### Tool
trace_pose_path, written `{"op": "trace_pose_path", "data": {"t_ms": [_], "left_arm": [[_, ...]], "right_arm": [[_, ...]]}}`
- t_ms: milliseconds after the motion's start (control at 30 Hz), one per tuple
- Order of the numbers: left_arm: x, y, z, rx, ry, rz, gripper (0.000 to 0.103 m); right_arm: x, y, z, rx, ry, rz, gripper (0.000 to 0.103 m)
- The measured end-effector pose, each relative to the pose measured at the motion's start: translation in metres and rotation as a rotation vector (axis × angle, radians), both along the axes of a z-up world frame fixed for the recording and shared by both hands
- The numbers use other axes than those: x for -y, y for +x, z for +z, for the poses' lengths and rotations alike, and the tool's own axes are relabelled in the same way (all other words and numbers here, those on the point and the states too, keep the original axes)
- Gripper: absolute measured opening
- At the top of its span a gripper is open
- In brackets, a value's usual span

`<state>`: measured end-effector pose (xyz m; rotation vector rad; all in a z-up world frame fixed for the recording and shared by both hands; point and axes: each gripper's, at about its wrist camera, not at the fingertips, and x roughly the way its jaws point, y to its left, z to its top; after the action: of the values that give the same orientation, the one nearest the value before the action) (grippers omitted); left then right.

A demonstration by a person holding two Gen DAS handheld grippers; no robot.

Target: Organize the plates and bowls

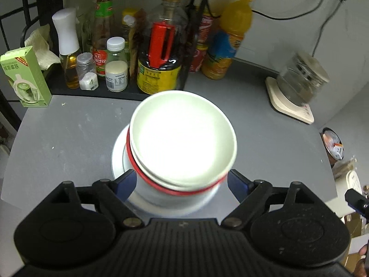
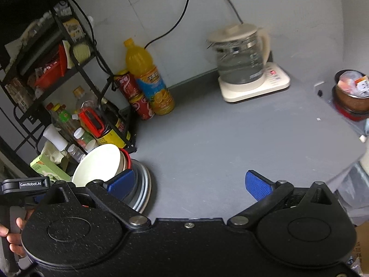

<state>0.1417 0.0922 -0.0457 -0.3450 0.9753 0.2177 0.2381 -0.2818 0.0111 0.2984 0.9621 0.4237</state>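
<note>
- Right up close on the grey table (image 2: 207,143), the left gripper (image 1: 182,184) has its blue pads spread wide on either side of the bowl stack (image 1: 182,147). Jaws are open; the left pad looks right at the lower bowl's side, but I can't tell if it touches, and the right one sits clear
- That stack is a white bowl nested in a red-rimmed bowl, sitting on a pile of pale plates (image 1: 120,159) in the middle of the table
- The right gripper (image 2: 189,184) hangs over bare table just right of the stack, jaws wide apart with nothing between them; its left pad overlaps the plates (image 2: 143,184) in its own view, contact unclear
- A hand (image 2: 13,237) grips the left tool's handle at the low left edge of the right camera
- Further back left, a green carton (image 1: 25,78) stands near the rack
- Behind the bowls, a black rack (image 2: 76,69) full of sauce bottles, including a big dark jug with a red handle (image 1: 161,46)
- Next to it, an orange drink bottle (image 1: 228,39) and red cans (image 2: 136,97)
- Far right, a glass kettle (image 2: 242,55) on its cream base
</note>
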Motion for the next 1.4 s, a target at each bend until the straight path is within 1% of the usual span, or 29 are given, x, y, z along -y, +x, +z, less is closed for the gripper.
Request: {"op": "trace_pose_path", "data": {"t_ms": [100, 367, 433, 500, 833, 900, 967, 1067, 1233, 1400], "left_arm": [[0.013, -0.016, 0.007, 0.021, -0.002, -0.004, 0.09], [0.042, -0.054, 0.023, 0.068, 0.013, -0.029, 0.092], [0.048, -0.062, 0.025, 0.071, 0.011, -0.039, 0.095], [0.053, -0.07, 0.027, 0.08, 0.009, -0.048, 0.097], [0.074, -0.105, 0.036, 0.141, 0.026, -0.088, 0.099], [0.077, -0.112, 0.039, 0.152, 0.033, -0.093, 0.099], [0.079, -0.117, 0.041, 0.163, 0.031, -0.099, 0.102], [0.082, -0.126, 0.043, 0.18, 0.039, -0.111, 0.102], [0.087, -0.139, 0.044, 0.193, 0.061, -0.13, 0.102], [0.089, -0.153, 0.043, 0.199, 0.066, -0.147, 0.102]], "right_arm": [[0.012, -0.014, 0.008, 0.021, -0.003, -0.01, 0.103], [0.036, -0.049, 0.029, 0.089, -0.015, -0.02, 0.103], [0.04, -0.056, 0.033, 0.091, -0.012, -0.017, 0.103], [0.044, -0.063, 0.038, 0.097, -0.006, -0.018, 0.103], [0.056, -0.098, 0.061, 0.197, -0.064, -0.023, 0.103], [0.058, -0.103, 0.065, 0.203, -0.073, -0.029, 0.103], [0.059, -0.109, 0.068, 0.207, -0.074, -0.032, 0.103], [0.059, -0.119, 0.072, 0.211, -0.08, -0.04, 0.103], [0.06, -0.134, 0.076, 0.182, -0.076, -0.039, 0.103], [0.055, -0.15, 0.077, 0.181, -0.093, -0.019, 0.103]]}}
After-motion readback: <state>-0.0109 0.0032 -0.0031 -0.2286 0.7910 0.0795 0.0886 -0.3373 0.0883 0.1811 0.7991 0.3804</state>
